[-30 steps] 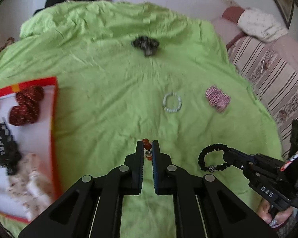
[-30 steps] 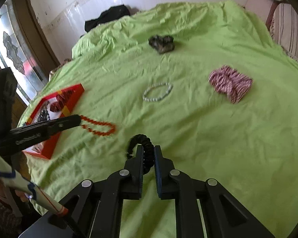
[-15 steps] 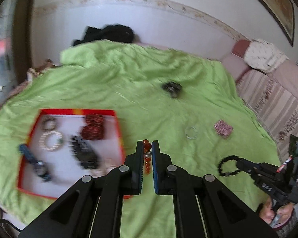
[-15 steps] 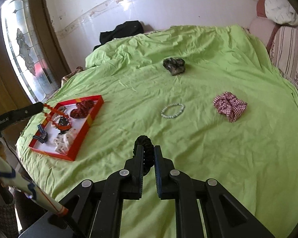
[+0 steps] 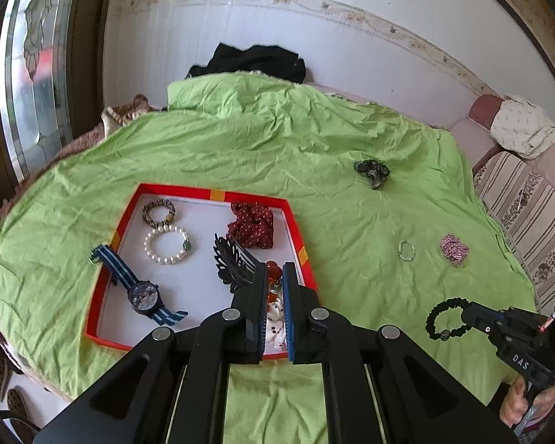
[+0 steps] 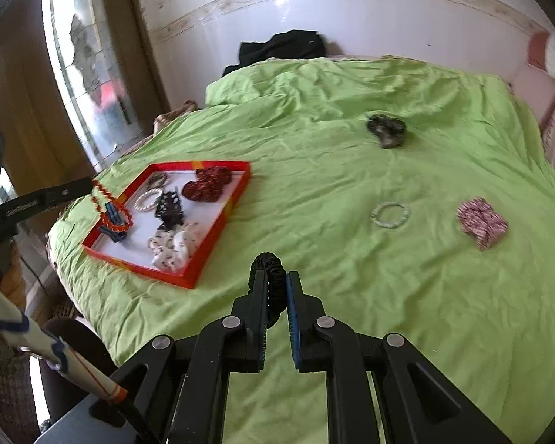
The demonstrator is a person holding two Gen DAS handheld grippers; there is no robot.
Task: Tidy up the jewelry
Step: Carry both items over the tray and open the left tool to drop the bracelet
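My left gripper (image 5: 273, 272) is shut on an orange bead bracelet (image 5: 272, 277) and holds it above the red-rimmed tray (image 5: 218, 195); the bracelet (image 6: 109, 207) hangs from it in the right wrist view. My right gripper (image 6: 276, 277) is shut on a black braided bracelet (image 6: 268, 264), held above the green bedspread (image 6: 351, 155); it also shows in the left wrist view (image 5: 446, 318). The tray holds a watch (image 5: 142, 294), a pearl bracelet (image 5: 166, 246), a red scrunchie (image 5: 253, 224), a black hair clip (image 5: 233, 261) and a white scrunchie (image 6: 174, 246).
On the bedspread lie a pale bead bracelet (image 5: 406, 250), a pink striped scrunchie (image 5: 454, 249) and a dark scrunchie (image 5: 372, 172). Black clothing (image 5: 255, 63) lies at the far edge by the wall. A striped sofa (image 5: 518, 199) stands right. A window (image 6: 88, 85) is at left.
Both grippers rose and drew back from the bed. My left gripper swung left with the orange bracelet, from the bedspread to over the tray. My right gripper kept hold of the black bracelet.
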